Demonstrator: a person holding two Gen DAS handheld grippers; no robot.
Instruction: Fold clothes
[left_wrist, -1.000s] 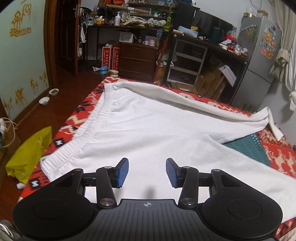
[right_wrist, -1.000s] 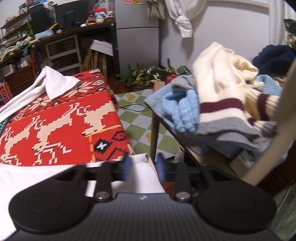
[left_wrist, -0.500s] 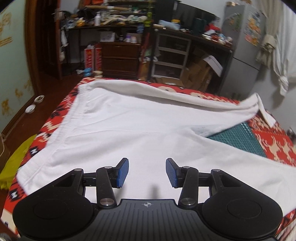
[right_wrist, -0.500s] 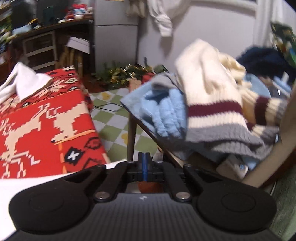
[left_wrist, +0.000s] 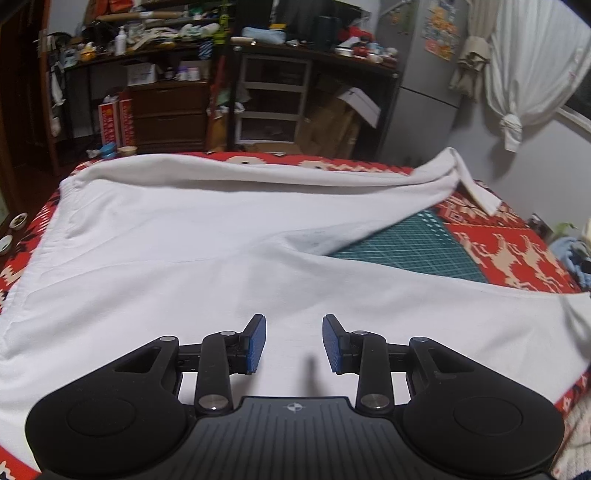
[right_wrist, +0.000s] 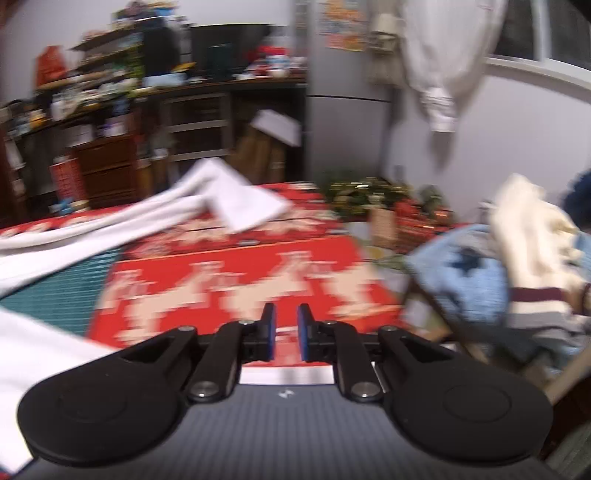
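White trousers (left_wrist: 207, 258) lie spread over the red patterned cloth (left_wrist: 517, 254), waistband at the left and one leg running to the far right corner (left_wrist: 454, 166). My left gripper (left_wrist: 294, 343) hovers open just above the near leg, nothing between its blue pads. In the blurred right wrist view, the right gripper (right_wrist: 286, 332) sits over the cloth's near right corner, its pads a narrow gap apart with only red cloth (right_wrist: 236, 280) showing through. The near trouser leg (right_wrist: 40, 365) lies at its lower left, and a white strip shows just under the fingers.
A green cutting mat (left_wrist: 410, 247) shows between the trouser legs. To the right, a pile of knitwear (right_wrist: 517, 273) sits on a wooden chair. Shelves, drawers and a grey fridge (left_wrist: 421, 96) stand beyond the far edge. Small bowls (left_wrist: 16, 221) rest on the floor at left.
The right gripper was shut half a second ago; its pads have now parted slightly and it has swung left over the table. The left gripper has turned right, staying open.
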